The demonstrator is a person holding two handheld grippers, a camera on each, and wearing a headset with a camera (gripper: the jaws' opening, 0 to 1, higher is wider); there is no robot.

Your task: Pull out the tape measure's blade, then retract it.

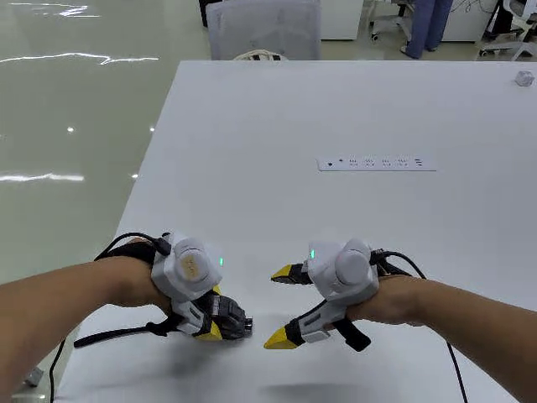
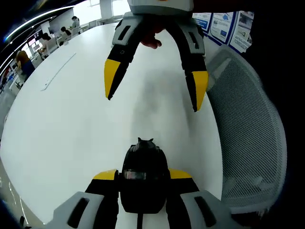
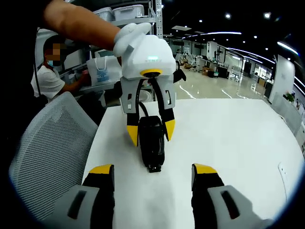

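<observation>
In the head view, the left gripper (image 1: 216, 315) sits low over the near edge of the white bench (image 1: 336, 109), its jaws clamped on a black tape measure (image 1: 235, 321) whose front end points towards the right gripper (image 1: 279, 306). The right gripper's yellow-tipped jaws stand wide apart just beside the tape measure and hold nothing. A white power strip (image 1: 376, 164) lies well apart from both, farther up the bench, and a chair (image 1: 264, 29) stands at the far end. In the left gripper view, the tape measure (image 2: 143, 179) is pinched between that gripper's own two jaws at the bottom. The right gripper (image 2: 155, 95) faces it from above with its jaws spread over bare bench, and a grey mesh chair (image 2: 248, 133) stands at the bench's edge. In the right gripper view, the right gripper (image 3: 152, 168) has its own jaws apart at the bottom, and the nose of the tape measure (image 3: 151, 138) lies near the gap between them. The left gripper (image 3: 150, 131) grips the tape measure's sides from behind. A mesh chair (image 3: 47, 143) stands to the left, with a seated person (image 3: 47, 78) behind it.
</observation>
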